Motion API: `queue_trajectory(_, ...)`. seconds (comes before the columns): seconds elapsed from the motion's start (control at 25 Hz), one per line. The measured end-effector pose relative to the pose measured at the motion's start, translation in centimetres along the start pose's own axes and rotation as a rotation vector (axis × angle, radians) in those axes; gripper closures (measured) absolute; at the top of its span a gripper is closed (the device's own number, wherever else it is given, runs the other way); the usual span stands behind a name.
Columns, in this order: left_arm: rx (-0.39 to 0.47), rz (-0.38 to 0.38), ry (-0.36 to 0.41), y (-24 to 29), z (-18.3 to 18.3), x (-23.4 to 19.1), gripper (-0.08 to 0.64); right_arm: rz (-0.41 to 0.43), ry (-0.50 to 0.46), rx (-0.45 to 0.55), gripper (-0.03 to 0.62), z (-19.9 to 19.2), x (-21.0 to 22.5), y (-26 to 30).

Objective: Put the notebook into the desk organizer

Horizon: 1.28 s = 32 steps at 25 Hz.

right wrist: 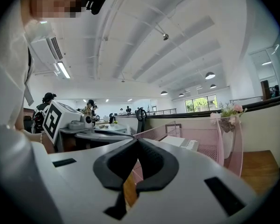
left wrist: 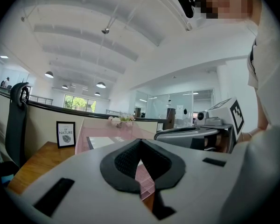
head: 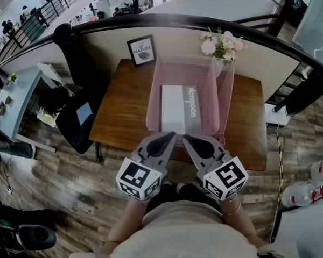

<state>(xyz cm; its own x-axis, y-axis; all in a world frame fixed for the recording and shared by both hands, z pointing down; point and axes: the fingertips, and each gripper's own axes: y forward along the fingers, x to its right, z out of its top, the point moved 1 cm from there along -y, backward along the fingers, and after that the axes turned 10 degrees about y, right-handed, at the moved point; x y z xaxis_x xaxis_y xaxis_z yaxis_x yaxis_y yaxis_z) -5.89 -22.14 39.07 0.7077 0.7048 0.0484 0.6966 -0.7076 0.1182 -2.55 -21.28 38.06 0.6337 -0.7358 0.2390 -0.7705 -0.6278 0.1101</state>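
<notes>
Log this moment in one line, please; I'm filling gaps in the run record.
notebook: flat inside pink organizer | left gripper: shut, empty | right gripper: shut, empty | task: notebook placed

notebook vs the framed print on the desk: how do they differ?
Pose: the notebook lies flat, while the framed print stands upright.
Place: the notebook is inside the pink organizer, while the framed print sits on the bare desk by the organizer's back left corner.
Look: the notebook is white with a grey lettered band, while the framed print has a black border.
Shared: both are rectangular.
</notes>
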Motion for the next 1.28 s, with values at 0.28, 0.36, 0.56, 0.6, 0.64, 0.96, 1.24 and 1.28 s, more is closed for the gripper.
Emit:
queue_trajectory(0.28,0.021,0.012,-0.021,0.07,0.48,-0.42,0.548,0.008,0.008,0.006,0.580,0.37,0.09,0.13)
queue_trajectory(0.36,0.021,0.009,-0.019,0.13,0.50,-0.44,0.548,0.007,0.006,0.006,0.580,0.41,0.13,0.16)
queue_trajectory(0.56,0.021,0.005,-0.022,0.28,0.55,-0.43,0.548,0.006,0.006,0.000,0.580,0.36,0.26,0.21)
queue_trajectory(0.6,0.021,0.004,-0.023,0.30,0.56,-0.42,0.548,0.006,0.006,-0.001,0.580,0.32,0.28,0.19)
queue_trajectory(0.64,0.023,0.003,-0.026,0.31,0.57,-0.40,0.548,0.004,0.006,-0.003,0.580,0.29,0.32,0.14)
queue_trajectory(0.96,0.018,0.001,-0.032,0.37,0.33,-0.45,0.548,0.005,0.007,0.000,0.580,0.27,0.64,0.00)
queue_trajectory(1.24,0.010,0.006,-0.020,0.50,0.23,-0.46,0.548,-0.002,0.010,0.009,0.580,0.26,0.80,-0.04)
queue_trajectory(1.28,0.010,0.007,-0.020,0.48,0.21,-0.43,0.548,-0.003,0.011,0.011,0.580,0.26,0.81,-0.06)
